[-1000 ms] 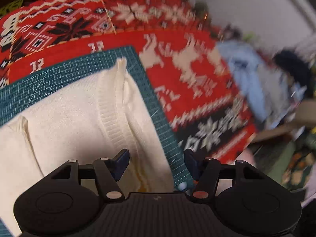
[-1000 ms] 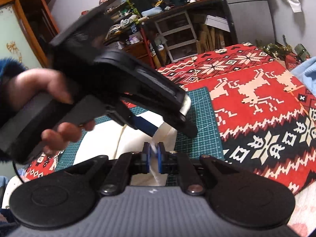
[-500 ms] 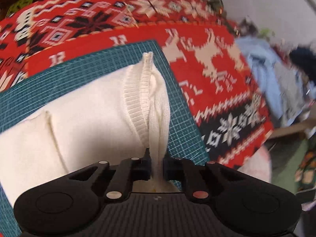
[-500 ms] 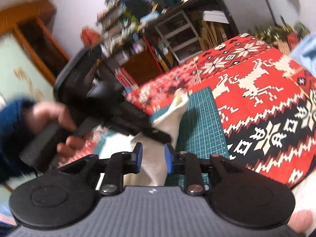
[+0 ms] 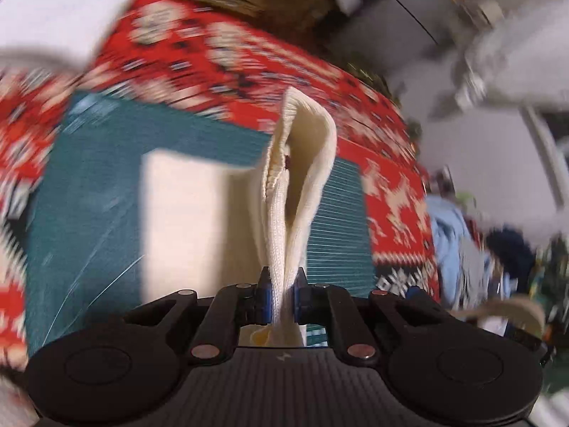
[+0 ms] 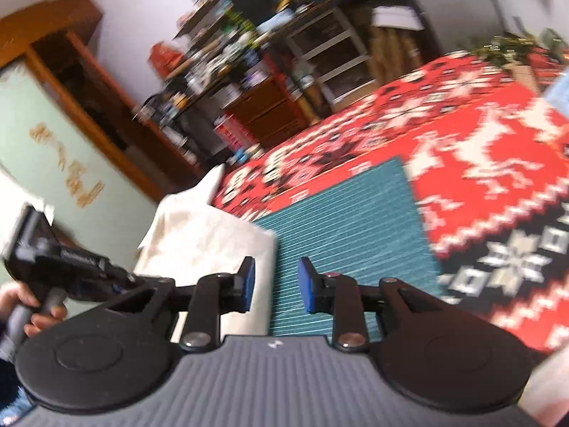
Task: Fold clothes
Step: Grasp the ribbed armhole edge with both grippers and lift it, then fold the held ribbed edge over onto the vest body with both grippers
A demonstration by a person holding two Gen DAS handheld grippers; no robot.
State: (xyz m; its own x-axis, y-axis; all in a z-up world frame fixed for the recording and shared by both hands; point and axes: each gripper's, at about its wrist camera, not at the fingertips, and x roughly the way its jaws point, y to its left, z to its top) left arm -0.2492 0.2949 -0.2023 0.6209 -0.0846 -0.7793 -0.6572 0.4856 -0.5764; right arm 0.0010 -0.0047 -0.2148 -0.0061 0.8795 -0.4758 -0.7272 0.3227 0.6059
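Note:
A cream knit sweater (image 5: 185, 213) lies on the teal cutting mat (image 5: 85, 185). My left gripper (image 5: 281, 293) is shut on a ribbed fold of the sweater, and that fold (image 5: 302, 163) stands up in a loop above the mat. In the right wrist view my right gripper (image 6: 274, 286) is open over the mat (image 6: 348, 227), with nothing between its blue pads. The sweater (image 6: 206, 238) rises at its left, lifted by the left gripper's body (image 6: 71, 270), which a hand (image 6: 32, 313) holds.
A red patterned blanket (image 6: 480, 163) covers the surface around the mat. A pale blue garment (image 5: 451, 235) and other clothes lie off its right side. Cluttered shelves and drawers (image 6: 270, 71) stand behind, with a wooden door frame (image 6: 81, 106) at left.
My left gripper shut on the sweater's ribbed edge and has lifted it up off the mat. My right gripper let go of the cloth and opened wide.

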